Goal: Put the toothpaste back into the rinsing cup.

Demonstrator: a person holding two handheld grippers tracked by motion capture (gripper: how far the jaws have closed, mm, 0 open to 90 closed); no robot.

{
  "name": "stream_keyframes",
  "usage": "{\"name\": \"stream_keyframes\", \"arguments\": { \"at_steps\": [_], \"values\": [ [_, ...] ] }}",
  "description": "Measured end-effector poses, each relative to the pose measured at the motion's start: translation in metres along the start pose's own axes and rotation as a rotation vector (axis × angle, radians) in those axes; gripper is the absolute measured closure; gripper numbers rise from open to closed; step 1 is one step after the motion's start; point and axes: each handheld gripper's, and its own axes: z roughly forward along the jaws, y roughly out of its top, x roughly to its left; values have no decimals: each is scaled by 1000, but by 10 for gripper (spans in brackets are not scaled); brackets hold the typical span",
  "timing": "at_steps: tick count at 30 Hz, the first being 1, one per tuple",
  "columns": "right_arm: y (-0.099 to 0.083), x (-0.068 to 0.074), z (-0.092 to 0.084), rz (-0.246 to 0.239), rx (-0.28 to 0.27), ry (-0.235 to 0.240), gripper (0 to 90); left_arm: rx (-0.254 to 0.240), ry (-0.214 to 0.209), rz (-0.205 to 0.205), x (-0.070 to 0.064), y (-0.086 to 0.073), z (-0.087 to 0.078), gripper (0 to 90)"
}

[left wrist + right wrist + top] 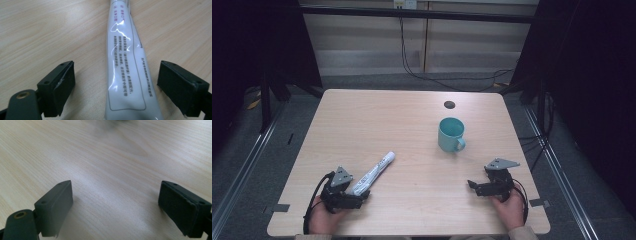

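Wide-apart gripper (116, 211) over wooden table (105, 165)

Left gripper (360, 196), held in the left hand (323, 217) at the near left of the scene: jaws spread wide, low and roughly level, tips directed right and slightly far. Right gripper (472, 186), held in the right hand (509, 207) at the near right: jaws likewise spread wide, tips directed left. Both forearms enter from the near edge, well apart.

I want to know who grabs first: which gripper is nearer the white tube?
Left. The left gripper has the white tube lying between its open jaws, untouched. The right gripper rests open far across the table, below the teal mug.
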Motion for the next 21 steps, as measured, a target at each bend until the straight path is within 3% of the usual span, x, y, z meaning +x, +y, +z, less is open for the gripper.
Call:
{"name": "stream_keyframes", "arguments": {
  "at_steps": [3,7,15,19,20,21],
  "values": [
    [0,0,0,-2,0,0,117,4,10,-12,-1,1,1,143],
    [0,0,0,-1,0,0,116,53,19,-27,-3,7,0,152],
    [0,0,0,0,0,0,117,197,5,-23,-5,24,-1,258],
    [0,0,0,0,0,0,116,241,-12,-7,-6,31,1,267],
    [0,0,0,-2,-1,1,116,273,-19,10,-7,36,3,269],
    [0,0,0,0,0,0,117,286,-25,2,-8,38,5,269]
  ]
}}
